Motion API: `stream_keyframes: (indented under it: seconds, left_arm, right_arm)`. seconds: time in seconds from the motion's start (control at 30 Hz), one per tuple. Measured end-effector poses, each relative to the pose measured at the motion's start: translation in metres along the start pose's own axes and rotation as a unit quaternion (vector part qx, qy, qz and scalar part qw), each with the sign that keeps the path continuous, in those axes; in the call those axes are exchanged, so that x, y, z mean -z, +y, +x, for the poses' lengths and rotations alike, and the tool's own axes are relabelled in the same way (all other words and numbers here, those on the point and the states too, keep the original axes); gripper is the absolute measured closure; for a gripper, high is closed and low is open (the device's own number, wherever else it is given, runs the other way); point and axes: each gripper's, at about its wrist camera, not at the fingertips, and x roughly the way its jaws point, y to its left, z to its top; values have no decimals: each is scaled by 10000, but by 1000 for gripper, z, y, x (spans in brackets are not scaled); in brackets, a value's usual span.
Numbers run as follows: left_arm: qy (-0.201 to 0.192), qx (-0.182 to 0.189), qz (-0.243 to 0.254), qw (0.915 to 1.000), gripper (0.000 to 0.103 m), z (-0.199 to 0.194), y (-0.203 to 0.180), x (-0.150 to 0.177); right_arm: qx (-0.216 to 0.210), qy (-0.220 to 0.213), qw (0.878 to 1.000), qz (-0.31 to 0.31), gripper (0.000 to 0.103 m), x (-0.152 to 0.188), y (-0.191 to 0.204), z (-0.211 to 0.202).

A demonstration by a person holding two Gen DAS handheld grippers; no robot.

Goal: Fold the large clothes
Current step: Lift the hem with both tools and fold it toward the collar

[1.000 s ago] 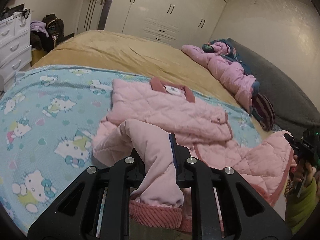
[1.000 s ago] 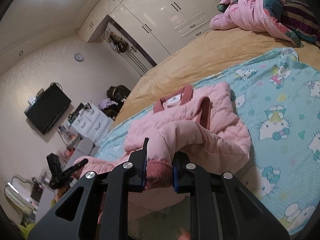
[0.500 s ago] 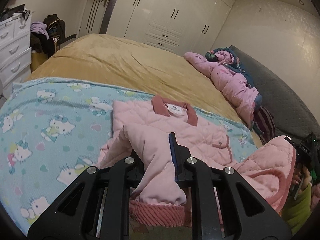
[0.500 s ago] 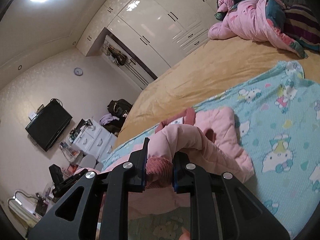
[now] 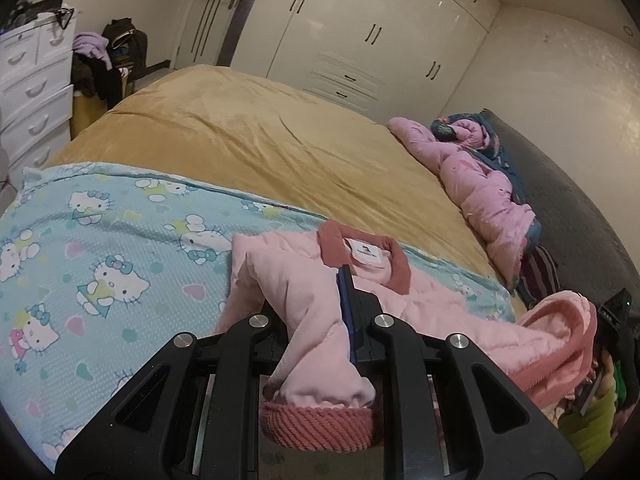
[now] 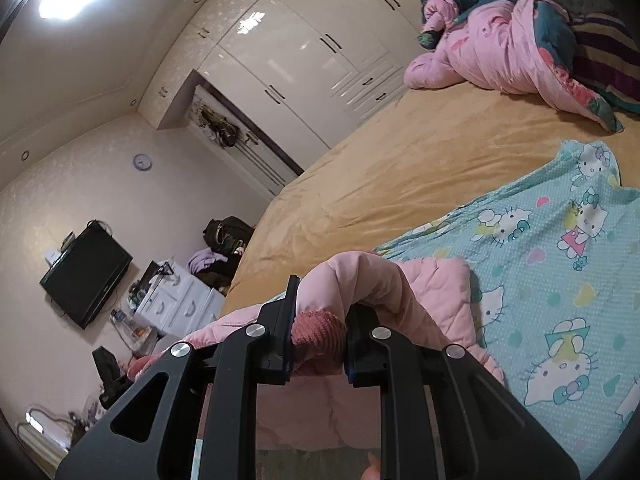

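A pink quilted jacket [image 5: 420,304] with a dark pink ribbed collar lies on a blue cartoon-cat blanket [image 5: 100,248] on the bed. My left gripper [image 5: 316,328] is shut on one sleeve just above its ribbed cuff [image 5: 316,424], which hangs toward the camera. My right gripper [image 6: 318,332] is shut on the other sleeve at its ribbed cuff [image 6: 318,330] and holds it lifted over the jacket body [image 6: 436,292]. The right gripper also shows at the right edge of the left wrist view [image 5: 612,328].
A tan bedspread [image 5: 248,140] covers the bed beyond the blanket. A heap of pink and dark bedding [image 5: 480,176] lies by the grey headboard [image 5: 560,184]. White drawers [image 5: 32,92] stand at the left, wardrobes [image 5: 360,40] behind.
Both grippers have lifted the sleeves and carried them toward the jacket's collar. The jacket body now sits lower and is more covered by the raised sleeves in both views.
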Motion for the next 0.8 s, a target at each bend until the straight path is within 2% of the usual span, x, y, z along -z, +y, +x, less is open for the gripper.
stream_keyframes:
  seconds: [0.6,0.8]
  left_arm:
    - [399,-562,73,9976,90,96,18,-10]
    - [521,-646,98,9965,90,115,22,-8]
  right_arm:
    - [901,487,9947,72,86,-16,-48,99]
    - [996,606,9928,272,85,-14,-63,120]
